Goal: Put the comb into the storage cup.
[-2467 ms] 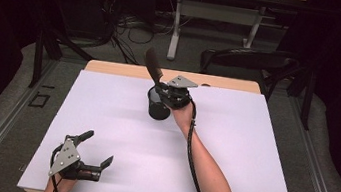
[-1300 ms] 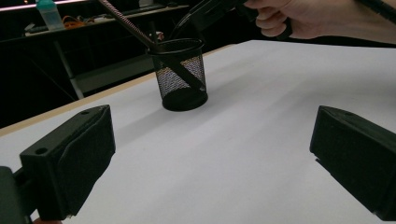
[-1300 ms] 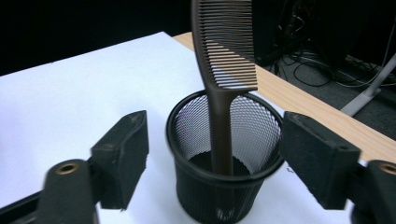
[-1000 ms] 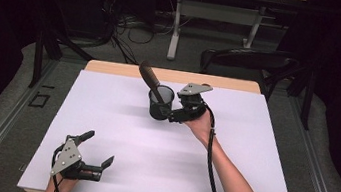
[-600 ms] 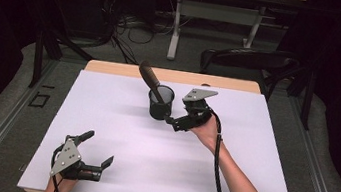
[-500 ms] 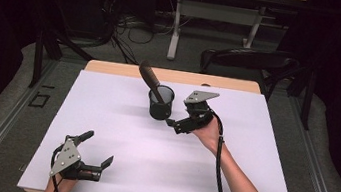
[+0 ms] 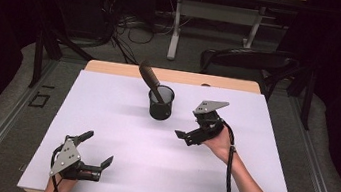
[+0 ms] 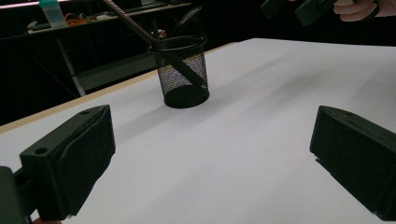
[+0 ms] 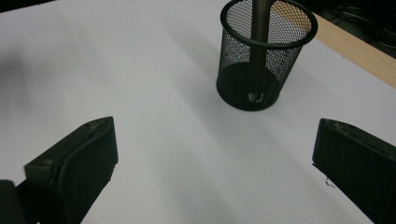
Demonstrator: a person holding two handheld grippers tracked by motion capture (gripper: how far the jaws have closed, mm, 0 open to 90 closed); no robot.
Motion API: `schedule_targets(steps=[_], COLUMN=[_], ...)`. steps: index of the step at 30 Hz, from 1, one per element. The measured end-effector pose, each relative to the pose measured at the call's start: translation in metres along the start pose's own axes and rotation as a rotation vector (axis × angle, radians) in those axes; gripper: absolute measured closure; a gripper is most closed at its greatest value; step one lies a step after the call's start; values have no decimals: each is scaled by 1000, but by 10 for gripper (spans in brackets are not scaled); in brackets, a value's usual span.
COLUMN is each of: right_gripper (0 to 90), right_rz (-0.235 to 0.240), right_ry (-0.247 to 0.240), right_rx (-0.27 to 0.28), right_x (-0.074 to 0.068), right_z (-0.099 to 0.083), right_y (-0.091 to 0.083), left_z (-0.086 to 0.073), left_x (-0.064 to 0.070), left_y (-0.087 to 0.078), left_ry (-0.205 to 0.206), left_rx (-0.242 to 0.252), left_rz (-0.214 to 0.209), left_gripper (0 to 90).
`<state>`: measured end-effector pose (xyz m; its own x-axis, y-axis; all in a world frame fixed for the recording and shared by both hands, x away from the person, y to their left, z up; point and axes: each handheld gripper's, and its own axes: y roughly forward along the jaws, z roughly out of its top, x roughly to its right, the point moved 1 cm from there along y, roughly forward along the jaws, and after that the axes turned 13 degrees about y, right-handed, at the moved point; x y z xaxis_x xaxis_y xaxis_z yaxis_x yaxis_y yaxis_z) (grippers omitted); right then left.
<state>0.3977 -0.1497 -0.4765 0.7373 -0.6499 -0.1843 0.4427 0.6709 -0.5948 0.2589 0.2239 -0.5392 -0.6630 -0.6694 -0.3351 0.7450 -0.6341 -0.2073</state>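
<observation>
The right gripper (image 7: pixel 193 131), jaws spread and empty, hangs just right of the mesh pen cup (image 7: pixel 160 102), whose dark-handled tool (image 7: pixel 150 78) leans away leftward.

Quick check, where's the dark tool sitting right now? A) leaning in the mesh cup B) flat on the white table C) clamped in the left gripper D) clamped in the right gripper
A: the dark tool leans tilted inside the mesh cup, while the right gripper and left gripper are both open, apart from it.
</observation>
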Motion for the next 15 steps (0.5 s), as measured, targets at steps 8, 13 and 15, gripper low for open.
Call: schedule_targets(steps=[8,13,15], right_gripper=[0,0,0], right_rz=[-19,-27,-31], right_ry=[-8,-3,5], right_rx=[-13,-24,-23], right_x=[-1,0,2], right_z=[-15,-25,-28], right_y=[-16,-25,-29], left_z=[0,0,0], left_x=[0,0,0], left_y=[0,1,1], left_ry=[1,-2,0], left_rx=[-1,-4,-4], left_rz=[-1,-2,-4], left_gripper=[0,0,0])
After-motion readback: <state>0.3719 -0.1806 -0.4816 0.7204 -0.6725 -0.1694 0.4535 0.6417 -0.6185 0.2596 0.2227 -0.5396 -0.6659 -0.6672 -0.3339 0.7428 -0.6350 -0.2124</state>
